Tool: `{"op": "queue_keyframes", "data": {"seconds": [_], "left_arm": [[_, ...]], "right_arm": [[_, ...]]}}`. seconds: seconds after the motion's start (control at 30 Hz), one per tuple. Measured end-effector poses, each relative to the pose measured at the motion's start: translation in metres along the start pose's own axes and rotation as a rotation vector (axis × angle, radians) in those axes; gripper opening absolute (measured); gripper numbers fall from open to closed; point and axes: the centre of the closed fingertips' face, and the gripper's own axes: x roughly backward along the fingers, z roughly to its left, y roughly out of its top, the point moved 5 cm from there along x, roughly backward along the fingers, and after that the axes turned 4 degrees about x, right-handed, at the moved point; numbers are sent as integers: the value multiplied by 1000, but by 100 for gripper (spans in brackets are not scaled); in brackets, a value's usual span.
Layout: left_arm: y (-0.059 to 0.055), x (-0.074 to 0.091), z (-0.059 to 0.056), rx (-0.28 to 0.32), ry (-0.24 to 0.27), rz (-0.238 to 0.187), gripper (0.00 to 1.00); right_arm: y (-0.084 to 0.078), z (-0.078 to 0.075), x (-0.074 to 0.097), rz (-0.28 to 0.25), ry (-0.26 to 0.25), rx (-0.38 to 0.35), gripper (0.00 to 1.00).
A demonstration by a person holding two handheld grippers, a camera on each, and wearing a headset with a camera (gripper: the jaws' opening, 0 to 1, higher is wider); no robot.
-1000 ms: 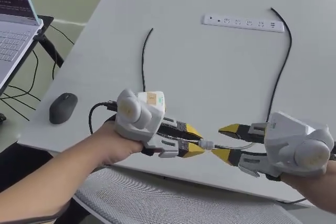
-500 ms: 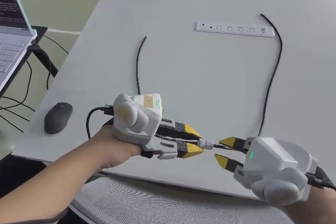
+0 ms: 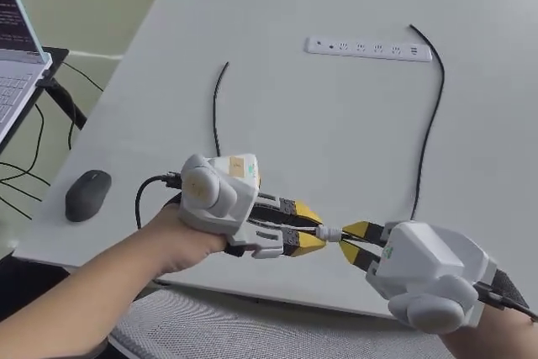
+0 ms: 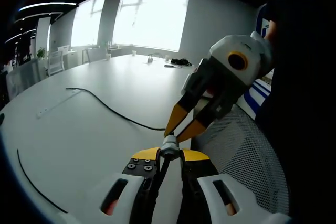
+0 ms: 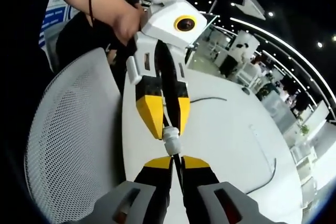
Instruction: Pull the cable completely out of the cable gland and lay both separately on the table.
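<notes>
A small white cable gland [image 3: 329, 232] is held in the air just past the table's near edge, with a thin black cable [image 5: 178, 167] running out of it. My left gripper [image 3: 313, 231] is shut on the gland [image 4: 169, 147], which sits between its yellow tips. From the right, my right gripper [image 3: 348, 241] meets it tip to tip, its jaws closed down on the cable right behind the gland [image 5: 170, 139]. The right gripper [image 4: 174, 134] also points down at the gland in the left gripper view.
On the white table [image 3: 336, 124] lie a loose black cable [image 3: 215, 107], a white power strip [image 3: 367, 48] with its black lead [image 3: 430, 124], and a dark mouse [image 3: 87, 195] near the left edge. A laptop [image 3: 13, 73] stands at far left. A mesh chair [image 3: 210, 329] is below.
My right gripper has moved left up to the gland and its jaws have narrowed from wide open onto the cable. The left gripper has kept its hold.
</notes>
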Motion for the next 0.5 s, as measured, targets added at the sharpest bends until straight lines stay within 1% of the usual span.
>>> {"op": "queue_keyframes", "data": {"seconds": [0.07, 0.1, 0.17, 0.27, 0.5], "left_arm": [[-1, -1, 0, 6, -3, 5, 15], [-2, -1, 0, 11, -7, 8, 15], [-3, -1, -1, 6, -10, 15, 15], [-3, -1, -1, 10, -10, 16, 15], [-1, -1, 1, 8, 0, 10, 15]], "right_arm": [[-1, 1, -1, 4, 3, -5, 1], [-3, 2, -2, 10, 14, -26, 1], [-3, 3, -2, 12, 17, -25, 0], [-4, 2, -2, 11, 20, -44, 0], [-3, -2, -3, 6, 32, -59, 0]]}}
